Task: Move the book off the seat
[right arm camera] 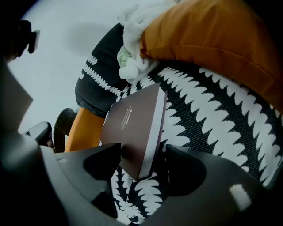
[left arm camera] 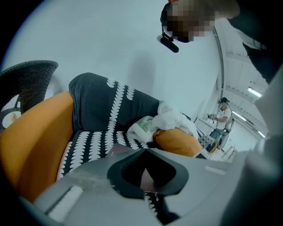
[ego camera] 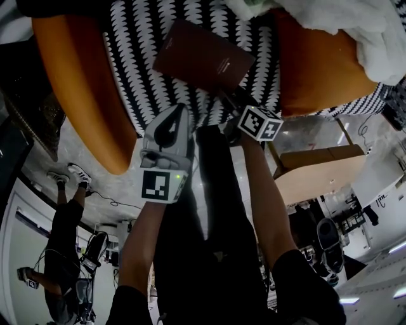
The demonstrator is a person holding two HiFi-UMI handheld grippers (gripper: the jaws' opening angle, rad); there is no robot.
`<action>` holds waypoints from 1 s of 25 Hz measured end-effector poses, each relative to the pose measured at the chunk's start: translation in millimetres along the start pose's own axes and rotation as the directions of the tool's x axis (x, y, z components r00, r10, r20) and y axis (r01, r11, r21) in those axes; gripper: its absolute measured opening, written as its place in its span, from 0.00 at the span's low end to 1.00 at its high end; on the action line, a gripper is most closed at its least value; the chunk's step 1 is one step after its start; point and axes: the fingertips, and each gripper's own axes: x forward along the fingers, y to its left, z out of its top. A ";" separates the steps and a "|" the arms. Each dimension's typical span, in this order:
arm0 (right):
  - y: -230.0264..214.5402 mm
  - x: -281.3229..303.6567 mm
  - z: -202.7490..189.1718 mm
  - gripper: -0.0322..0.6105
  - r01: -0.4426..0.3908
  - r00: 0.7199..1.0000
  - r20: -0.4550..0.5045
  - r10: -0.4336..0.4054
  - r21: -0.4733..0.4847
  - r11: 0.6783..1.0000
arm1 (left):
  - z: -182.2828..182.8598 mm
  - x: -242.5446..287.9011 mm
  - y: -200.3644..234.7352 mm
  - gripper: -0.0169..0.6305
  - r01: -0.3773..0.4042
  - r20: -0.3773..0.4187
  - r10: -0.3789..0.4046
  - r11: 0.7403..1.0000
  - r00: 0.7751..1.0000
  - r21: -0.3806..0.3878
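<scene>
A dark brown book lies flat on the black-and-white patterned seat of an armchair. My right gripper is at the book's near corner. Its jaws stand wide with that corner between them, and a gap shows beside the page edge, so it is open. My left gripper hovers at the seat's front edge, just short of the book. Its grey fingers meet at the tip with nothing held.
Orange armrests flank the seat, and an orange cushion with white cloth heaped on it fills the right side. A wooden table top stands right of the chair. A person stands farther off at the left.
</scene>
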 end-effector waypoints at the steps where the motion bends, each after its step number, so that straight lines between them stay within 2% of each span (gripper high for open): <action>1: 2.1 0.0 0.8 0.54 -0.011 1.000 -0.004 0.011 -0.005 1.000 | 0.0 0.0 0.5 0.03 0.000 0.000 0.000 1.000 1.000 -0.003; 2: 4.5 -0.1 1.8 0.48 -0.021 1.000 -0.005 0.021 -0.010 1.000 | 0.1 0.1 0.8 0.03 -0.001 0.000 0.001 1.000 1.000 -0.005; 9: 17.0 -17.7 11.6 0.43 -0.026 0.997 0.068 0.029 -0.043 0.999 | -0.2 -7.8 -9.6 0.03 0.001 0.008 -0.001 1.000 1.000 0.022; 17: 59.6 -43.0 37.3 0.36 -0.040 0.989 0.129 0.068 -0.206 0.978 | 10.2 -26.6 -14.3 0.03 -0.015 0.042 0.015 1.000 0.999 0.012; 22: 86.4 -62.0 46.8 0.33 -0.037 0.983 0.160 0.093 -0.319 0.947 | 16.8 -38.8 -24.5 0.03 -0.014 0.057 0.013 1.000 0.998 0.023; 25: 95.8 -79.8 49.7 0.31 -0.013 0.982 0.170 0.080 -0.360 0.933 | 26.7 -46.3 -33.6 0.03 -0.016 0.066 0.015 1.000 0.998 0.026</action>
